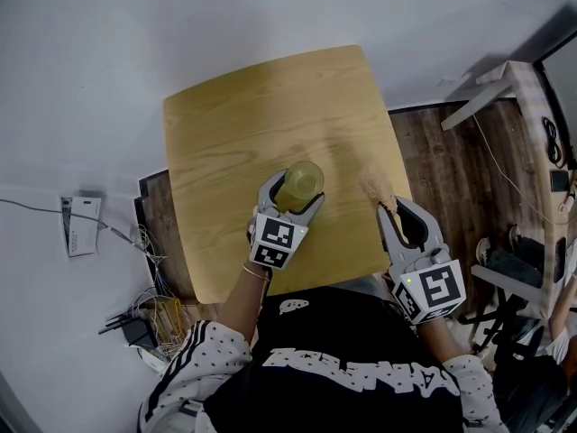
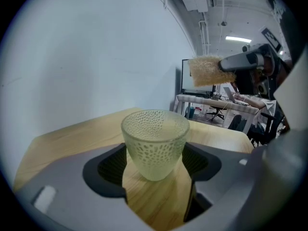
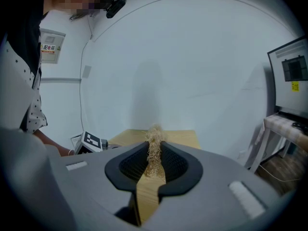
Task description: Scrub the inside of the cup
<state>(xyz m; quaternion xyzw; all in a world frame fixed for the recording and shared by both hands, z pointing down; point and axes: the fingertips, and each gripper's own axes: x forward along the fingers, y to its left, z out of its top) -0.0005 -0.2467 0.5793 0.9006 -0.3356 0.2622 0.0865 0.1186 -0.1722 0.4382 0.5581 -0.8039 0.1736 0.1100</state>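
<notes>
A pale yellow-green dimpled glass cup (image 1: 304,180) stands upright on the wooden table (image 1: 243,115). My left gripper (image 1: 296,190) is shut on the cup (image 2: 155,143), one pad against each side of its lower half. To its right my right gripper (image 1: 389,207) hangs above the table's right edge, shut on a tan fibrous scrub pad (image 1: 374,184). In the right gripper view the scrub pad (image 3: 154,150) is squeezed thin between the pads. The left gripper view shows the scrub pad (image 2: 207,71) well above and to the right of the cup's rim, outside the cup.
Cables and a power strip (image 1: 140,327) lie on the floor by the table's left front corner. A wooden frame (image 1: 532,124) stands at the right. Beyond the table are a desk with a monitor (image 2: 192,83) and a white wall (image 3: 192,71).
</notes>
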